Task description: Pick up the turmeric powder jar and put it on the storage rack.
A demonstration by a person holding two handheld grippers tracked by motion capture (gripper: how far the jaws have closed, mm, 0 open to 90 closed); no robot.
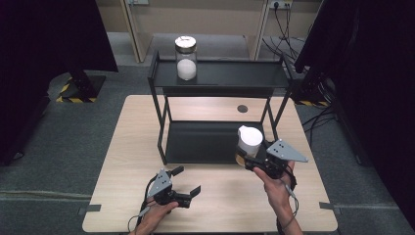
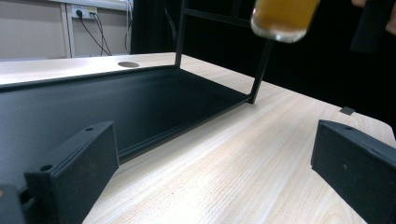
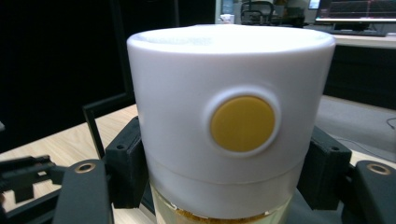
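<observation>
A white-capped jar (image 3: 231,126) looms nearest in the right gripper view, its smooth matte plastic cap carrying a round mustard-yellow button set in a shallow recess. Below the cap a band of clear glass shows a golden, grainy filling. The right claw (image 3: 224,172) is closed on the jar, its black pads pressed against the cap's lower edge on either side.

In the high view the jar (image 1: 248,143) sits right of centre, held at a tilt by the right claw (image 1: 252,159) above the right front corner of a black metal rack (image 1: 218,78); a hand (image 1: 276,188) rises to it from the lower edge of the frame. The rack has two flat dark trays on thin square legs and stands on a pale wood-grain desk (image 1: 127,161). On its top tray, upper centre of the frame, stands a glass jar (image 1: 186,58) with a metallic lid, partly filled with white powder.

The left claw (image 1: 188,181) rests at lower left of the high view, jaws wide apart and empty. The left gripper view looks between its blocky black pads (image 2: 77,170) across the desk grain to the rack's matte lower tray (image 2: 140,107), and shows, at the top edge, the held jar's rounded glass base (image 2: 282,18) clear of the desk, amber inside.
</observation>
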